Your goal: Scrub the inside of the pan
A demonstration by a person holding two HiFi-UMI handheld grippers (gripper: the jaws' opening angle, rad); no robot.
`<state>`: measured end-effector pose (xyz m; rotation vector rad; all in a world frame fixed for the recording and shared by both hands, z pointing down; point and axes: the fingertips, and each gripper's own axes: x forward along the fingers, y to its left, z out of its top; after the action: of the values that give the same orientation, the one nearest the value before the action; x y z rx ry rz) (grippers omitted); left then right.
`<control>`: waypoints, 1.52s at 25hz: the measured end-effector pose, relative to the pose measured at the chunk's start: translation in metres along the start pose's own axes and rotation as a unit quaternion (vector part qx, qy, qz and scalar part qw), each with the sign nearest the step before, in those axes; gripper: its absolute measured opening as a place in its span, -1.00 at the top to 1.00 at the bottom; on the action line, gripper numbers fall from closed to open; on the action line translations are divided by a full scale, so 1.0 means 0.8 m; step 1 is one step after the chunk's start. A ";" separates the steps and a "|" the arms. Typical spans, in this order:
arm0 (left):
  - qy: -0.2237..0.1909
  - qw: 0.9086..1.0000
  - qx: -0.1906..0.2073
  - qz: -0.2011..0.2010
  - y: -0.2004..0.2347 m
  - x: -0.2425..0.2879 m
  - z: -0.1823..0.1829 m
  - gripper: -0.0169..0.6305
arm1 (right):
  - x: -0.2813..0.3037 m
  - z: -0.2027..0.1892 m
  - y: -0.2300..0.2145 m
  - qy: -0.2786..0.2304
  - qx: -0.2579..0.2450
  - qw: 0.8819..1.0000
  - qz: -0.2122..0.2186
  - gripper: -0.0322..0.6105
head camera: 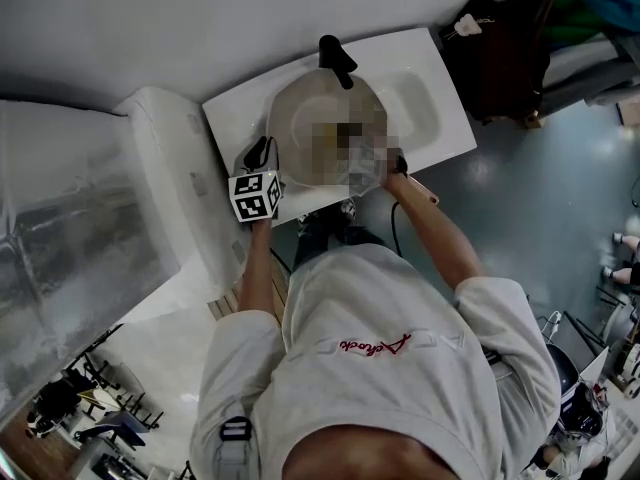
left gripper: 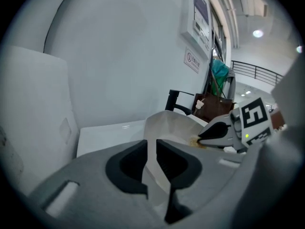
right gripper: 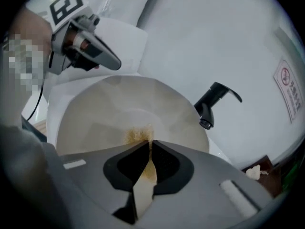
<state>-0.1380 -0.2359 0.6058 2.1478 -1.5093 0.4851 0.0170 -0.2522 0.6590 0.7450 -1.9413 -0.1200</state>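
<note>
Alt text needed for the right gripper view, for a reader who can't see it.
The right gripper clamps a yellow-brown scouring pad over the inside of a pale pan. The left gripper is at the pan's far rim, and a black faucet stands to the right.

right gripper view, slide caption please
Right gripper holds a scourer in the pan that the left gripper grips.

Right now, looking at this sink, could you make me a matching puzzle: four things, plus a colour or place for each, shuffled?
Things:
1. pan
2. tap
3. scrub pad
4. sink

Descriptions:
A. black, beside the pan's rim
B. white, underneath the pan
C. rim clamped in the left tongs
D. yellowish, pinched in the right tongs

Pairs: 1-C, 2-A, 3-D, 4-B.
</note>
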 end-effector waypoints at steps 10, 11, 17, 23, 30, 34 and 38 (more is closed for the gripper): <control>-0.014 1.000 0.019 -0.007 -0.038 -0.004 0.021 0.89 | -0.062 0.032 -0.056 -0.130 0.229 0.965 -0.001 0.81; -0.015 1.000 0.021 -0.008 -0.041 -0.004 0.023 0.93 | -0.068 0.033 -0.063 -0.145 0.249 0.958 -0.003 0.81; -0.030 0.999 0.025 -0.014 -0.066 -0.004 0.039 0.95 | -0.104 0.032 -0.096 -0.218 0.286 0.933 -0.017 0.81; -0.039 0.999 0.024 -0.021 -0.093 -0.003 0.048 0.95 | -0.132 0.014 -0.121 -0.251 0.320 0.913 -0.031 0.81; -0.068 0.997 0.028 -0.014 -0.105 -0.012 0.072 0.95 | -0.155 0.007 -0.136 -0.269 0.339 0.900 -0.046 0.81; -0.084 0.996 0.022 -0.007 -0.105 -0.026 0.087 0.95 | -0.163 0.009 -0.137 -0.273 0.322 0.905 -0.060 0.81; -0.100 0.995 0.020 -0.004 -0.100 -0.041 0.103 0.95 | -0.174 0.011 -0.142 -0.275 0.322 0.903 -0.071 0.81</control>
<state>-0.0717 -0.2335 0.5059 2.2897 -1.6065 0.3058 0.1018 -0.2694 0.5016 1.4077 -2.4936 0.2707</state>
